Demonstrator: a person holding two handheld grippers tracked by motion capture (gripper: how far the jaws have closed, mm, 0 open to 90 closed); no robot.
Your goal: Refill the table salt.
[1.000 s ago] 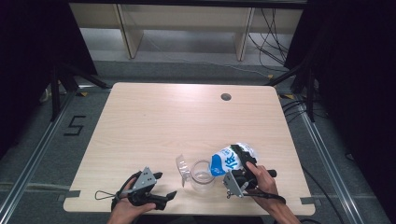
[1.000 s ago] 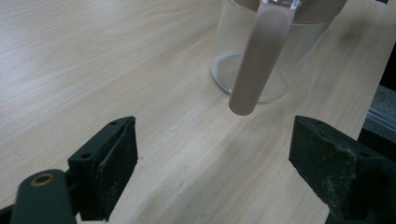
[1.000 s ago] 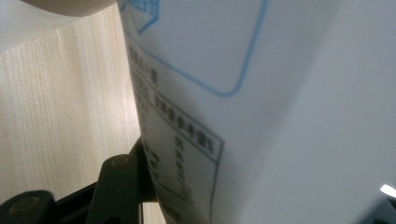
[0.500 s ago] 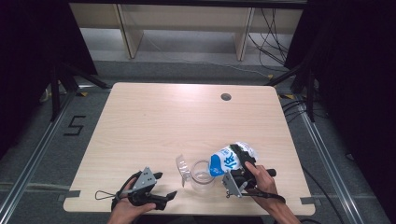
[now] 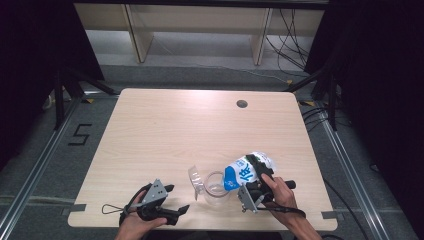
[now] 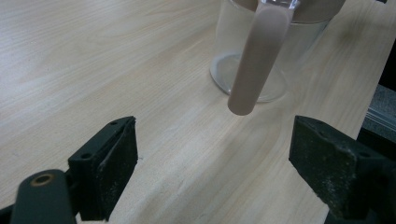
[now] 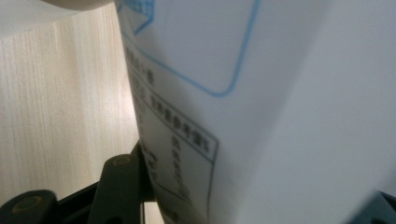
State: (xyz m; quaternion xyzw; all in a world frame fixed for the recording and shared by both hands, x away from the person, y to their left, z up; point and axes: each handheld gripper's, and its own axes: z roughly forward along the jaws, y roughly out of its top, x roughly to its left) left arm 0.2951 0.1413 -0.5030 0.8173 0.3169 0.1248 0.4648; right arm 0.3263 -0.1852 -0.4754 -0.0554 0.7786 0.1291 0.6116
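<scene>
- We are pinching the soft white-and-blue plastic pouch (image 5: 248,170) in the right gripper (image 5: 252,192), lower right, gripping mid-body; it is likely slippery.
- We are tipping it over the clear, fragile-looking glass pitcher (image 5: 215,187).
- Our left gripper (image 5: 172,202), lower left, is hanging spread and empty.

Jug (image 5: 216,188): lower centre of the high view, on the table (image 5: 165,130).
Bag (image 5: 248,169): tilted over the jug's right.
Left gripper (image 5: 176,199): lower left of jug.
</scene>
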